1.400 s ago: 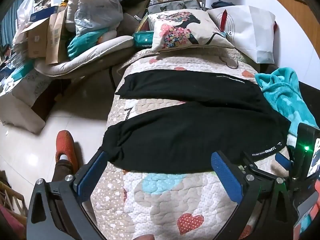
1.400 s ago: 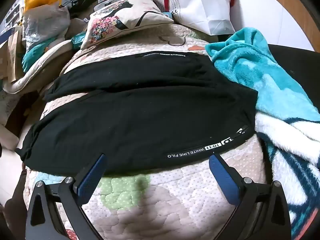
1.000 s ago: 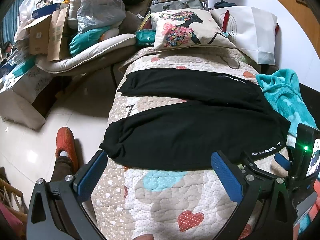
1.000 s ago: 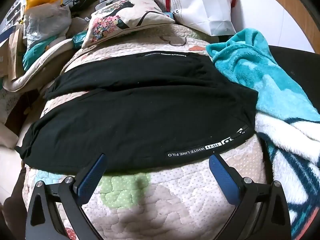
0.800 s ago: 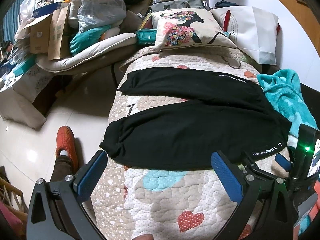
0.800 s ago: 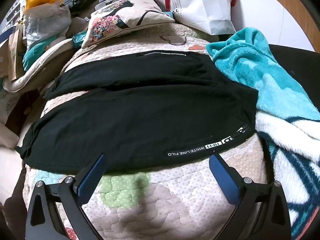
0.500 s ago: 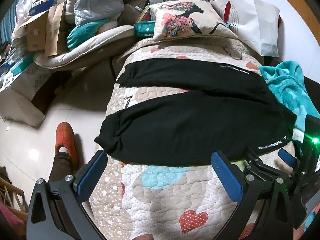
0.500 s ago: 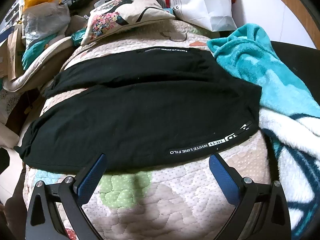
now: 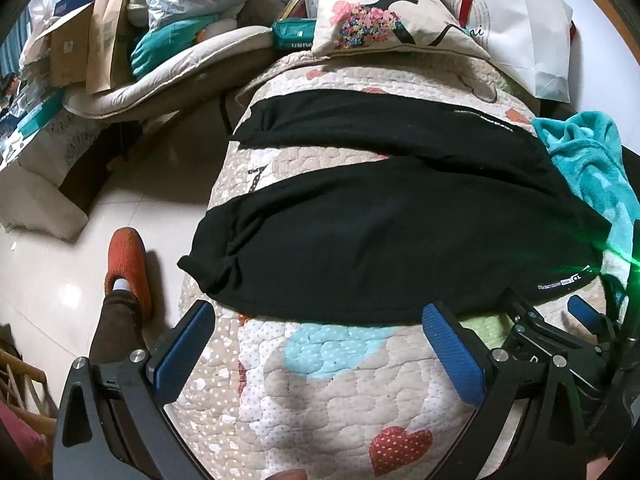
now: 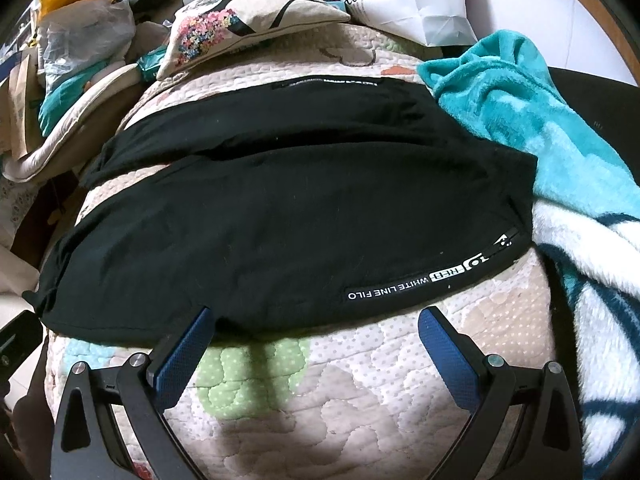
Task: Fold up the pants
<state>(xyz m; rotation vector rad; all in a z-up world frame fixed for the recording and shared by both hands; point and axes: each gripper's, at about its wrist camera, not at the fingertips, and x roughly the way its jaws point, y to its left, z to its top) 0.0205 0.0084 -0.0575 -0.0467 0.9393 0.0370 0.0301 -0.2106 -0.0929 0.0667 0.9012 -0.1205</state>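
Black pants (image 9: 384, 240) lie spread flat across a quilted bed cover (image 9: 340, 392), legs to the left, waist to the right by the teal blanket. The near leg carries white lettering along its near edge (image 10: 404, 286). My left gripper (image 9: 320, 320) is open and empty, just short of the near leg's hem edge. My right gripper (image 10: 316, 322) is open and empty, its fingertips at the near edge of the pants (image 10: 280, 216) close to the lettering. The right gripper's body also shows in the left wrist view (image 9: 560, 344).
A teal and white blanket (image 10: 552, 152) lies right of the pants. A floral pillow (image 9: 384, 20) and a white bag (image 9: 516, 28) sit at the bed's far end. Piled boxes and bags (image 9: 120, 40) stand left. A foot in an orange slipper (image 9: 128, 264) is on the floor.
Both grippers have moved forward and closer to the near edge of the pants. The pants have not moved. Both stay open.
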